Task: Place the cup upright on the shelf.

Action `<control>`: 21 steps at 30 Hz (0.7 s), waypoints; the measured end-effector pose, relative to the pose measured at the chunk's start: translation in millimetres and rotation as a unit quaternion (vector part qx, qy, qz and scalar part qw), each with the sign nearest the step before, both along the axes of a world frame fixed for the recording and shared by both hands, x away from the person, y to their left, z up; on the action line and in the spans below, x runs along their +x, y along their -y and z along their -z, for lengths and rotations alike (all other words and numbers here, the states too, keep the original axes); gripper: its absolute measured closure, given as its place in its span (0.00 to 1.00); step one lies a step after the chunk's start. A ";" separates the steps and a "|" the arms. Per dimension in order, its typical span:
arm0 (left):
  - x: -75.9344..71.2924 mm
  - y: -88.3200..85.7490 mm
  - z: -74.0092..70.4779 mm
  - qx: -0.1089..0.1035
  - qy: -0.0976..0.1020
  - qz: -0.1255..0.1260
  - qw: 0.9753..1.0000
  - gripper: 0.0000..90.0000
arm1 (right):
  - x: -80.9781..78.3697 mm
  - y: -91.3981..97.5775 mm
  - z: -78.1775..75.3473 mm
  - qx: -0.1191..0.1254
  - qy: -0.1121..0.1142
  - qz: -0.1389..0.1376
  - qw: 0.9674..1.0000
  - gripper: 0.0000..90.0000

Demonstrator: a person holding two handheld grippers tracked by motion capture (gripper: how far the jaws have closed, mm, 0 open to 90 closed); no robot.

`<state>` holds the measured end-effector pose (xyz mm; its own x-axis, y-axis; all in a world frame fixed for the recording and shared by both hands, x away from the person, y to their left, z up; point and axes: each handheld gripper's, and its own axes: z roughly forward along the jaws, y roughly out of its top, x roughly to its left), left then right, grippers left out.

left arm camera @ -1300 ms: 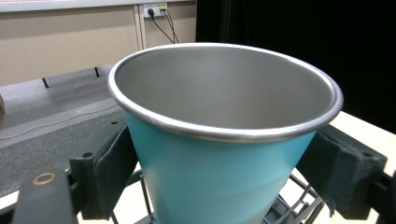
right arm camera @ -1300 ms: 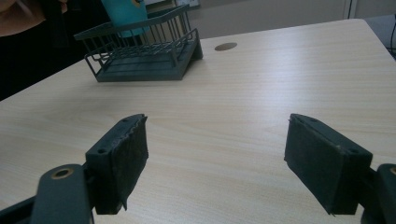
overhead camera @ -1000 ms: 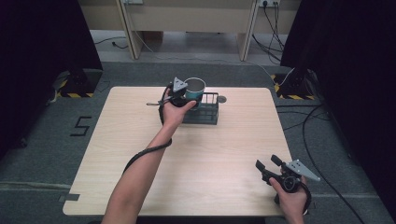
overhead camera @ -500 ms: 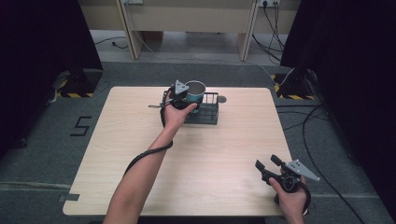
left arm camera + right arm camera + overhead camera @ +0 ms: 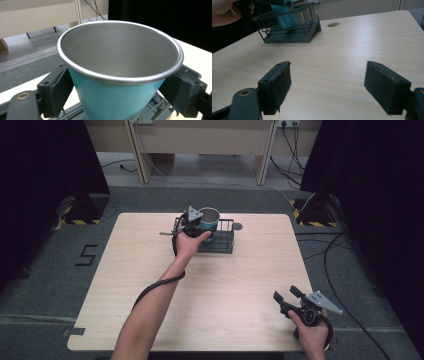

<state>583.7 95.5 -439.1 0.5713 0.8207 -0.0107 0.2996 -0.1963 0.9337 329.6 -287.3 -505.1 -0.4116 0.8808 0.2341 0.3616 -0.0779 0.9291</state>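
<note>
Where one rack (image 5: 223, 241) stands, one cup (image 5: 208, 220).

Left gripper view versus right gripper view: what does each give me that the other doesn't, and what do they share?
Left gripper view alone: the bare steel inside of the teal cup and the left gripper clamping its teal wall from both sides. Right gripper view alone: the right gripper open over bare tabletop, the whole wire basket, and a round hole in the table. Shared: the cup over the basket, and the wooden table.
</note>
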 end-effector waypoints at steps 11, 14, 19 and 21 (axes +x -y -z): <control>2.3 -3.7 0.6 0.007 -0.018 0.003 1.000 0.16 | 0.3 -0.7 0.0 0.000 -0.002 -0.001 1.000 0.25; 2.7 -3.8 0.5 0.004 -0.020 0.003 1.000 0.16 | 0.6 -0.5 0.1 -0.001 -0.002 -0.001 1.000 0.25; 1.6 -4.0 -0.1 0.003 -0.019 0.001 1.000 0.16 | 0.5 -0.4 0.2 -0.001 -0.003 -0.002 1.000 0.24; 0.6 -4.9 -0.5 0.000 -0.017 0.001 1.000 0.16 | 0.5 -0.1 0.3 -0.001 -0.004 -0.002 1.000 0.25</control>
<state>584.3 100.4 -438.6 0.5730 0.8190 -0.0310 0.3309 -0.1966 0.9230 330.1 -287.1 -505.5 -0.4128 0.8797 0.2362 0.3697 -0.0752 0.9261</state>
